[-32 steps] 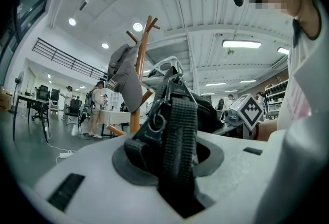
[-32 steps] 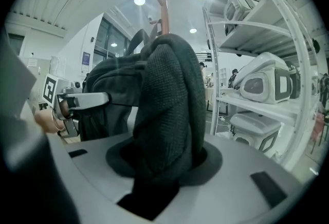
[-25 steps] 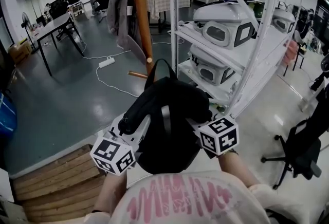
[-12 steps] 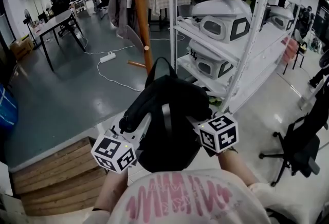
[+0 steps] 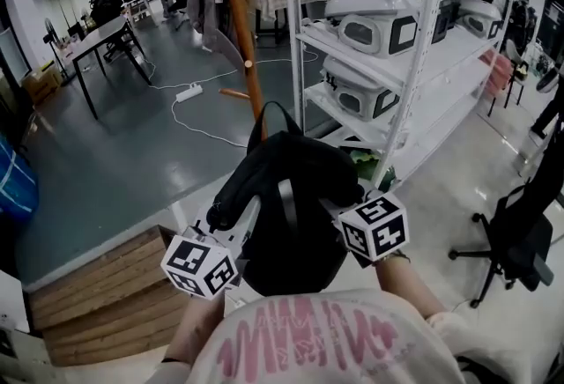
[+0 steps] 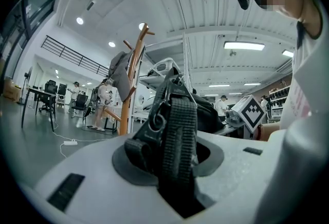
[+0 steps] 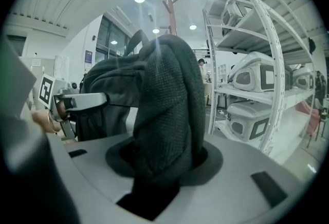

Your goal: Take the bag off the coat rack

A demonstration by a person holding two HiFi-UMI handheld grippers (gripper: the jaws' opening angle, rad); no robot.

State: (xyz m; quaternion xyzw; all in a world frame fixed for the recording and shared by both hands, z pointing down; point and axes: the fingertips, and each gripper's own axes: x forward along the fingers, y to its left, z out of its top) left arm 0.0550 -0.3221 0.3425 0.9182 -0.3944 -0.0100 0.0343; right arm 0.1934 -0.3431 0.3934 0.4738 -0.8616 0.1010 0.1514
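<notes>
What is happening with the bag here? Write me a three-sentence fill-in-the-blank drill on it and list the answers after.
The left gripper has its jaws shut on the woven ____ of the black fabric backpack.
The ____ gripper has its jaws clamped on a bunched fold of its cloth.
The backpack is already ____ the brown wooden coat rack, held by the left gripper and the right gripper.
Missing words: strap; right; off.

The black cloth bag (image 5: 291,215) at centre looked matt and coarsely woven, its strap (image 6: 180,130) ribbed webbing. The brown wooden coat rack (image 5: 240,21) at upper centre was smooth, varnished. The grey floor (image 5: 115,171) at left shone glossy; the white shelving (image 5: 293,39) looked painted metal.
</notes>
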